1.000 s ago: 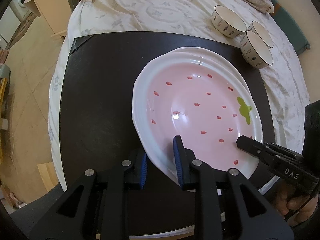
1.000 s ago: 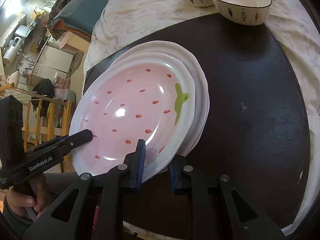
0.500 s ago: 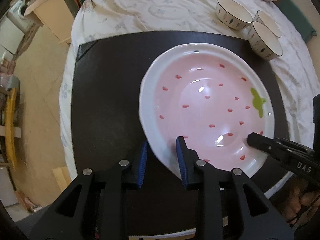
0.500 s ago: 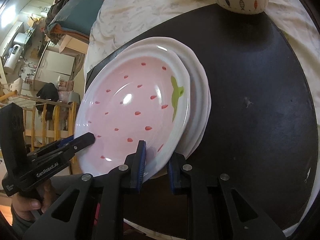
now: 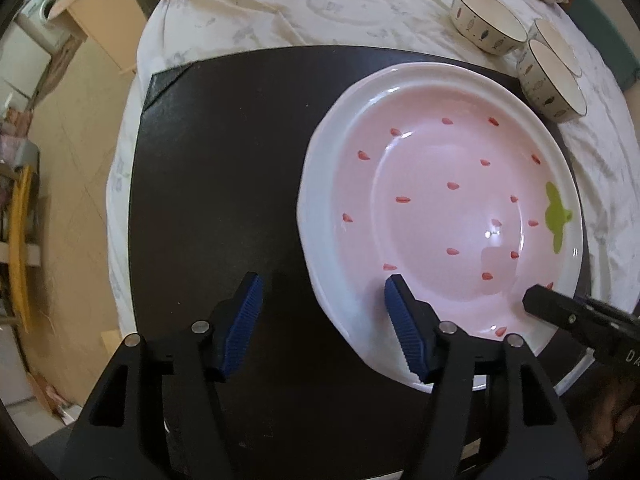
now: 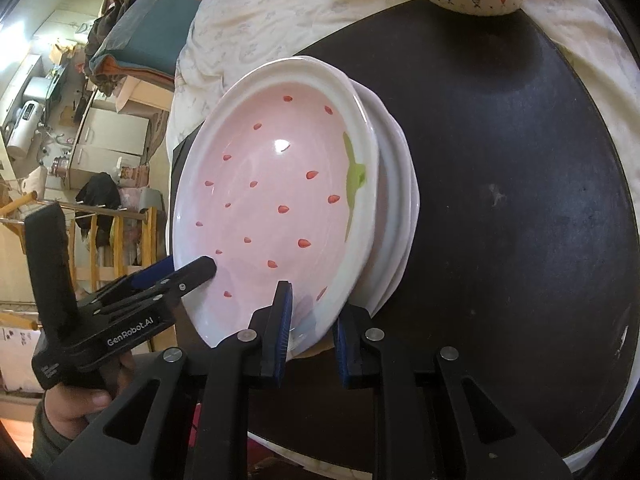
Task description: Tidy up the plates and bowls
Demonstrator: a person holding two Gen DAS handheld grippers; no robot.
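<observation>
Resting on the white plates (image 6: 396, 184) stacked on the dark tabletop (image 5: 224, 152), the strawberry plate (image 5: 436, 216) has its long axis running from its near rim toward the fish-patterned bowls (image 5: 550, 80) beyond it. The left tool (image 5: 320, 320) stands spread wide, one pad over the plate's near rim and the other off to its left, gripping nothing. The right tool (image 6: 310, 332) pinches that same near rim, so it looks the better-placed one for any final nudge.
</observation>
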